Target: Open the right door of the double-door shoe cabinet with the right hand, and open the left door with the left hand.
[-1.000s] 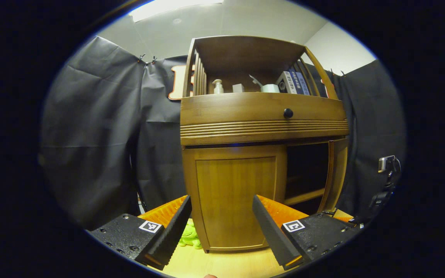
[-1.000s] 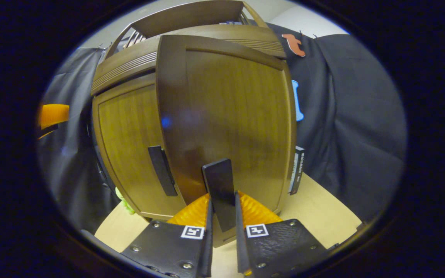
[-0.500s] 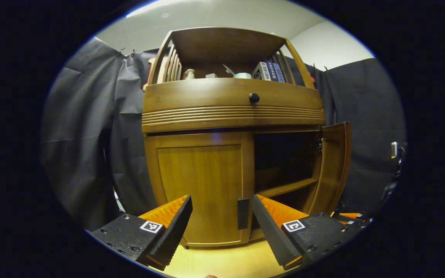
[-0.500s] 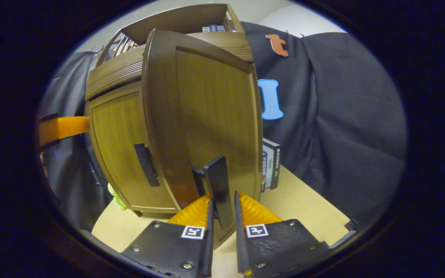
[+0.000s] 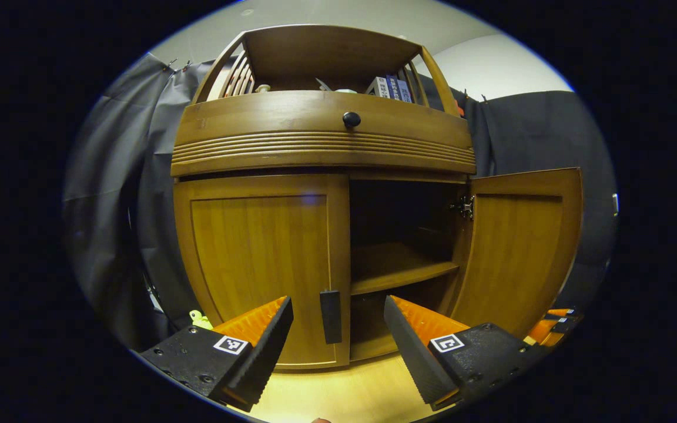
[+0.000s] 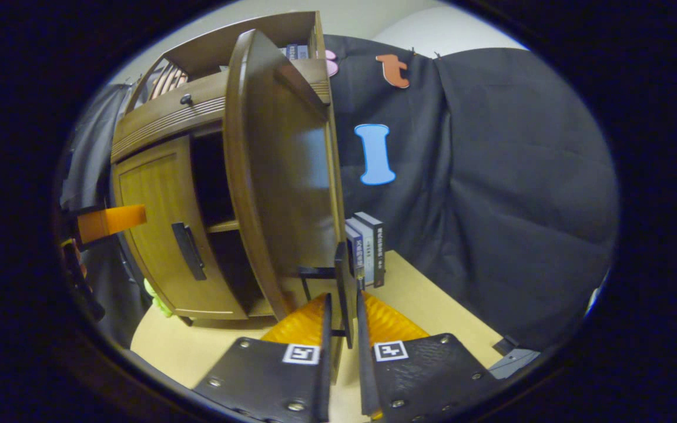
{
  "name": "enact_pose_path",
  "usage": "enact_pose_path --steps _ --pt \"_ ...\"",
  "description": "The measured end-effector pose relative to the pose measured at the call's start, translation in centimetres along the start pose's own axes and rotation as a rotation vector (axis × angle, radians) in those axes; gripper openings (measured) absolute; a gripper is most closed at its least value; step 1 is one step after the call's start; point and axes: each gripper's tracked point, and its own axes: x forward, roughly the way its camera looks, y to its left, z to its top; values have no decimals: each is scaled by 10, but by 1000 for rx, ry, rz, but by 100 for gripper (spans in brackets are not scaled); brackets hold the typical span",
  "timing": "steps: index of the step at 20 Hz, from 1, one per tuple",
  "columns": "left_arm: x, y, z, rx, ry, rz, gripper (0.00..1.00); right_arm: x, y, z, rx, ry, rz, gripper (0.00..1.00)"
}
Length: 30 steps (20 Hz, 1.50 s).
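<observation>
My right gripper (image 6: 341, 305) pinches the right door's handle (image 6: 344, 276); that door (image 5: 518, 252) stands open, baring a shelf (image 5: 397, 267) at 1 o'clock. My left gripper (image 5: 338, 320) gapes before the shut left door (image 5: 259, 252). Books (image 5: 390, 87) sit atop the cabinet (image 5: 321, 135).

No text could be read. The spines of the books (image 6: 368, 249) standing on the desk (image 6: 432, 305) beside the open right door (image 6: 291, 188) carried print too small to make out, as did the books on the top shelf (image 5: 390, 87). Each gripper carried square black-and-white marker tags (image 6: 389, 351), bearing patterns, not words.
</observation>
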Motion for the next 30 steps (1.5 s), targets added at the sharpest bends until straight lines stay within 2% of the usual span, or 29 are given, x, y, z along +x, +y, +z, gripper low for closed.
enact_pose_path --steps 1,7,12,16,20,22,23,24,30 --pt "3 -1 -2 2 1 0 97 -2 -6 1 3 -1 -9 18" --pt "41 -1 -25 3 28 17 96 -10 -41 6 2 -4 -91 18" --pt "89 10 -55 -29 93 71 87 -25 -81 12 -2 -8 -189 18" --pt "104 9 -58 -21 116 77 86 -36 -102 11 -19 -1 -258 18" --pt "117 19 -71 -11 143 71 68 -45 -110 6 -11 10 -282 18" --pt "121 24 -74 -9 152 82 51 -46 -111 4 -9 15 -287 18" --pt "123 20 -69 -17 141 80 39 -45 -110 3 -7 17 -286 18" --pt "133 19 -78 -21 142 74 37 -45 -109 3 -7 19 -284 18" --pt "103 17 -77 -49 142 65 34 -38 -95 3 -7 21 -250 18"
